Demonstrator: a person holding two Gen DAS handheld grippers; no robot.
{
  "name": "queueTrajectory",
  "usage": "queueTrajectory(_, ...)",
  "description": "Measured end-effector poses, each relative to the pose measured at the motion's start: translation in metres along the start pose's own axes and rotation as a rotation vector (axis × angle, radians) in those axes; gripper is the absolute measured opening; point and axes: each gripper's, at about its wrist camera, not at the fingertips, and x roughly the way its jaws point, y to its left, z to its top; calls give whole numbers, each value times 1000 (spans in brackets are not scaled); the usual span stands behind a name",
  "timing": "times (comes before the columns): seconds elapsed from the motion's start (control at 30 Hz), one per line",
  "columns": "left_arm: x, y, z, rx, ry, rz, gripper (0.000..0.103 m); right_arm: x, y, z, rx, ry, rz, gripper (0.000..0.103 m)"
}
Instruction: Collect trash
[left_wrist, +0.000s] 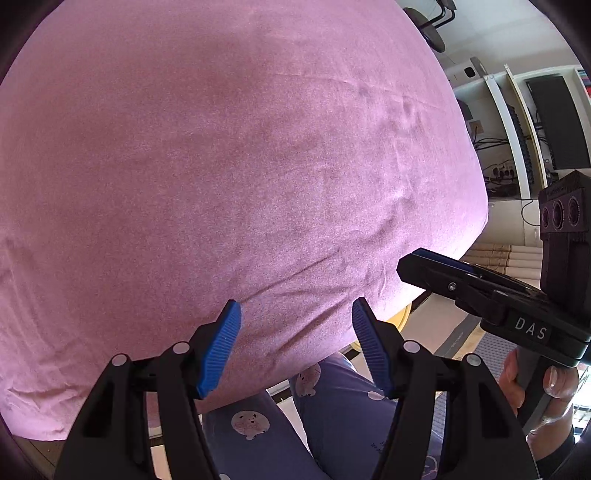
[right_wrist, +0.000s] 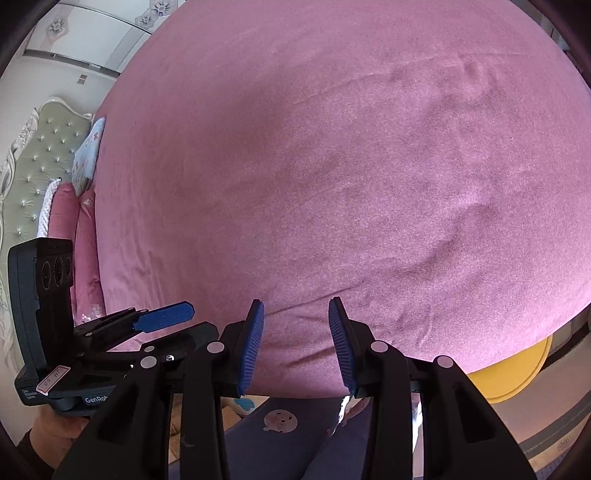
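Left wrist view: left gripper (left_wrist: 295, 347) gapes empty over the pink bedspread (left_wrist: 221, 166); no trash visible. Right gripper (right_wrist: 295, 343) likewise spread, empty; neither is nearer anything.

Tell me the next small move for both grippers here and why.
Probably tilt both views outward to search: the left gripper and right gripper are open and hold nothing, and only the bare pink bedsheet lies ahead, with no trash in either view.

Left wrist view: the pink bed (left_wrist: 221, 166) is looked down on from close above its edge.
Right wrist view: aimed likewise, just beside.
Shared: the same pink sheet; each gripper is seen by the other.
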Motion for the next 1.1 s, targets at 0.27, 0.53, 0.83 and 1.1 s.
queueTrajectory(0.27, -48, -5, -5, -129, -140, 15, 66, -32, 28, 16, -131, -57, -78, 37)
queueTrajectory(0.53, -124, -15, -24, -208, -380, 161, 93, -98, 63, 26, -280, -228, -152, 56)
queueTrajectory(0.83, -193, -25, -51, -244, -517, 251, 99, -153, 101, 12, -383, -349, -191, 88)
queueTrajectory(1.1, -221, -40, -59, -254, -597, 272, 99, -164, 126, 10, -461, -392, -173, 92)
